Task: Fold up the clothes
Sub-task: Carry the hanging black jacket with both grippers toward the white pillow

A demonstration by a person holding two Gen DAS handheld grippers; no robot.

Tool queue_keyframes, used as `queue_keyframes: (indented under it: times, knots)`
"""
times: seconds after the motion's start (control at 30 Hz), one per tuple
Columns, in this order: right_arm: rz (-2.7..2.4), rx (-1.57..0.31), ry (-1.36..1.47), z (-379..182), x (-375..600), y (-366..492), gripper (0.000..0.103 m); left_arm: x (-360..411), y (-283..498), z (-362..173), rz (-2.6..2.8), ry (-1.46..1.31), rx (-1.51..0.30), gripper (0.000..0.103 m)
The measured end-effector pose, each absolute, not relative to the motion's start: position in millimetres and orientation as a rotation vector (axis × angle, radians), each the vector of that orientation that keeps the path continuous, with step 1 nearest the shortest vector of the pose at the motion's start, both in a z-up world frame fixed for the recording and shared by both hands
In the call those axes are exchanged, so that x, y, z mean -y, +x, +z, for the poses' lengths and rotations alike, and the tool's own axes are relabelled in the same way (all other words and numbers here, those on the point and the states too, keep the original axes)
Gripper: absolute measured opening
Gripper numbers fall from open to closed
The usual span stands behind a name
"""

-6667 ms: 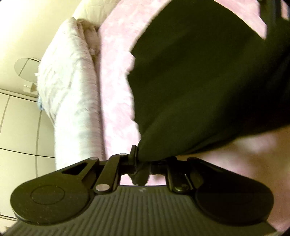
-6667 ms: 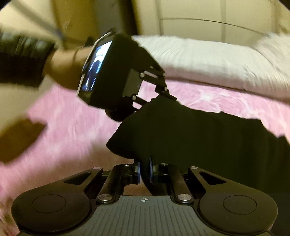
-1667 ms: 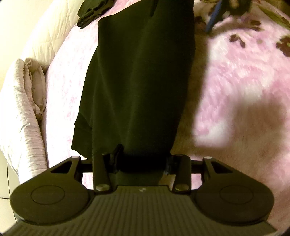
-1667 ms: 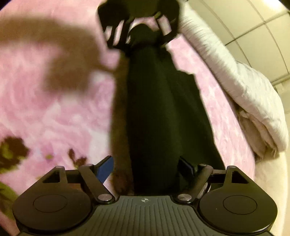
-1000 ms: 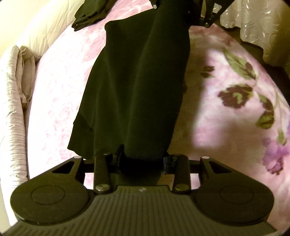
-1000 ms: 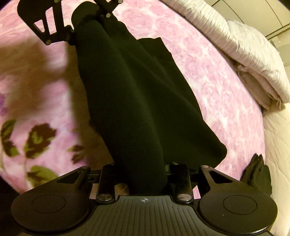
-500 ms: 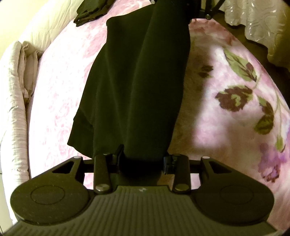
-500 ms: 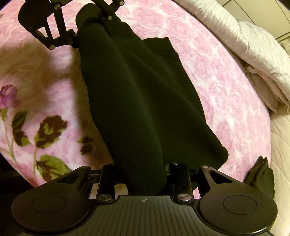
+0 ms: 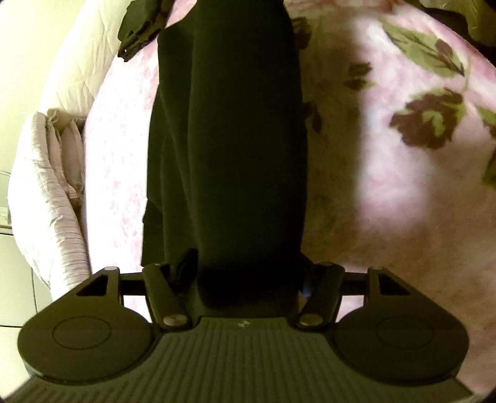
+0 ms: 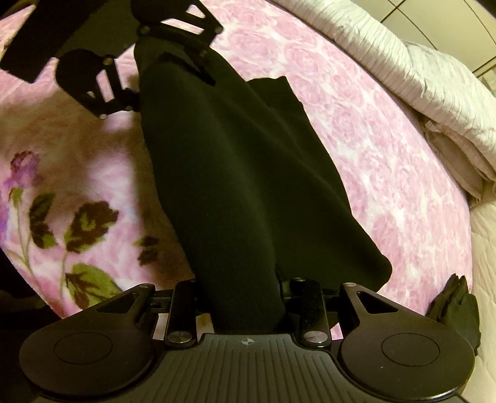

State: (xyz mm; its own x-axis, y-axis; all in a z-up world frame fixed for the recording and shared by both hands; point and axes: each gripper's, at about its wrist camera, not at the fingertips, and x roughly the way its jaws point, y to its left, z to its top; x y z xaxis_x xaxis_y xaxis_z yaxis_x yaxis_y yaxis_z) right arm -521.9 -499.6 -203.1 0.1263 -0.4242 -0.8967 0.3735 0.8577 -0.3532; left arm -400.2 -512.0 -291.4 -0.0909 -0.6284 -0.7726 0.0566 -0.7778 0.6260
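The black garment [image 10: 248,186] lies in 1 long folded strip on the pink bed cover [image 10: 387,173], the right gripper [image 10: 245,297] pinching one end while the left gripper [image 9: 248,276] has just been opening around the other, so more folding is left.

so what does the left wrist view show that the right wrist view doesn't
Left only: the left gripper from behind, its jaws just opened, black garment lying loosely between them, pads off the cloth.

Right only: the right gripper pinching the garment's other end, and purple flowers at the blanket's edge.

Both: the garment stretched over the pink blanket, the white quilt, and a small dark bundle.
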Motion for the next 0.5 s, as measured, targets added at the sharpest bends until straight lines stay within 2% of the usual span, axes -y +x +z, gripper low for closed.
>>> queue_keyframes:
  times: [0.07,0.17,0.3,0.43,0.5]
  knots:
    - [-0.576,-1.327,-0.077,-211,494,-522,0.03,513,-398,-293,-1.942,1.718,0.582,0.05]
    - [-0.574,-1.335,-0.136,-225,484,-521,0.034,514,-396,-294,-1.967,1.7,0.529,0.044]
    - [-0.598,-1.353,-0.252,-249,463,-516,0.046,518,-395,-291,-1.993,1.678,0.46,0.042]
    - [-0.624,-1.365,-0.333,-271,457,-515,0.048,517,-397,-292,-1.999,1.675,0.463,0.043]
    - [-0.627,-1.343,-0.292,-270,463,-520,0.046,516,-398,-294,-1.994,1.684,0.484,0.046]
